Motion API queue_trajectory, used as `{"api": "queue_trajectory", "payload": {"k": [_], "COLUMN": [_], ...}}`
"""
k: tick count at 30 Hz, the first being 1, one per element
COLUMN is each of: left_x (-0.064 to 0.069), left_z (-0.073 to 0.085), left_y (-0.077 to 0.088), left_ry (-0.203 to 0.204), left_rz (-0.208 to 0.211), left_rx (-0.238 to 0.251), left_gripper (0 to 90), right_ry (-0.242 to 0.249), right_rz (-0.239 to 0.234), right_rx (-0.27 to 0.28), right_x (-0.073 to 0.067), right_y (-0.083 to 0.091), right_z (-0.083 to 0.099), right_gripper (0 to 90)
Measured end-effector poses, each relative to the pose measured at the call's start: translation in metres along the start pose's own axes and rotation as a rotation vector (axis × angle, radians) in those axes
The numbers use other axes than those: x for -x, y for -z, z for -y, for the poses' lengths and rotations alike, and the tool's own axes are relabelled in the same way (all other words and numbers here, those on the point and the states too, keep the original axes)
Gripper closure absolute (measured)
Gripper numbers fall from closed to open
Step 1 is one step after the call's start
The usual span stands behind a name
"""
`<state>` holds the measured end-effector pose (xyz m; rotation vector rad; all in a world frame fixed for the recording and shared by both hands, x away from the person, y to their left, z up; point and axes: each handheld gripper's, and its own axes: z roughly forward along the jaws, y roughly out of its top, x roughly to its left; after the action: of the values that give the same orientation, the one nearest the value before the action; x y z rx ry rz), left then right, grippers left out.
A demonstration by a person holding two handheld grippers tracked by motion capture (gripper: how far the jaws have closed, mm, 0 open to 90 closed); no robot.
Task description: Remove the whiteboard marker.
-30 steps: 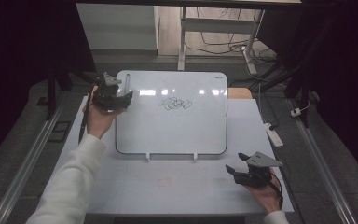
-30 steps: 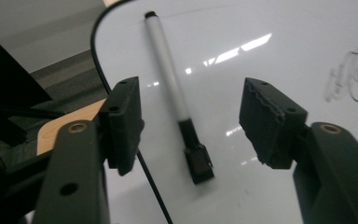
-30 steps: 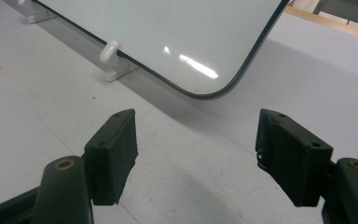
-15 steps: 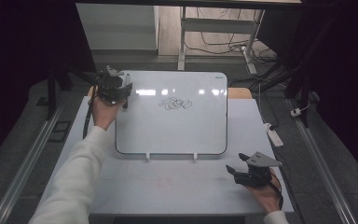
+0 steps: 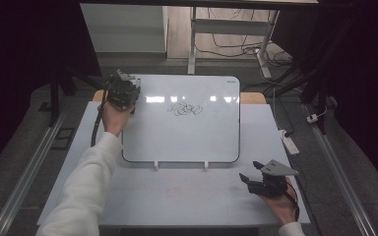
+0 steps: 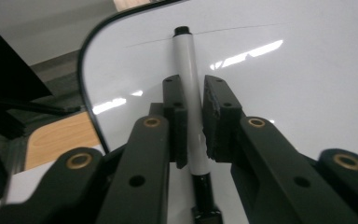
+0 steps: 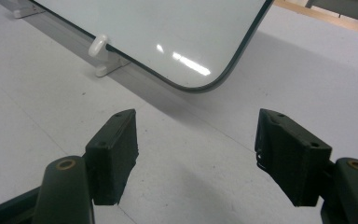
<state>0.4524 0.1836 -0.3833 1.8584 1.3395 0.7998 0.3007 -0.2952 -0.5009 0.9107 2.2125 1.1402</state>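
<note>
Left gripper (image 6: 195, 100) has just closed; jaws now clamp a white marker (image 6: 189, 79) lying on the whiteboard (image 5: 187, 132), upper left of the high view. Right gripper (image 7: 196, 154) sits lower right on the table (image 5: 187, 191), jaws wide apart, holding nothing.

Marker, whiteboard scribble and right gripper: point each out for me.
marker (image 6: 190, 88): left gripper view, white barrel between the pads.
scribble (image 5: 186, 109): high view, middle of the black tangle on the whiteboard.
right gripper (image 7: 196, 154): right gripper view, gap midway between its open fingertips.
</note>
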Motion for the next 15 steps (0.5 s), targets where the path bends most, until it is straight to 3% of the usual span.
{"api": "queue_trajectory", "payload": {"k": [8, 15], "left_x": [0.001, -0.003], "left_z": [0.000, 0.004], "left_y": [0.004, 0.027], "left_ry": [0.004, -0.014], "left_rz": [0.021, 0.081], "left_rx": [0.001, 0.039], "left_gripper": [81.6, 81.7], "right_ry": [0.004, 0.003], "right_rz": [0.004, 0.010], "right_rx": [-0.002, 0.006], "right_x": [0.000, 0.000], "right_y": [0.000, 0.001], "right_z": [0.000, 0.000], "right_gripper": [30.0, 30.3]}}
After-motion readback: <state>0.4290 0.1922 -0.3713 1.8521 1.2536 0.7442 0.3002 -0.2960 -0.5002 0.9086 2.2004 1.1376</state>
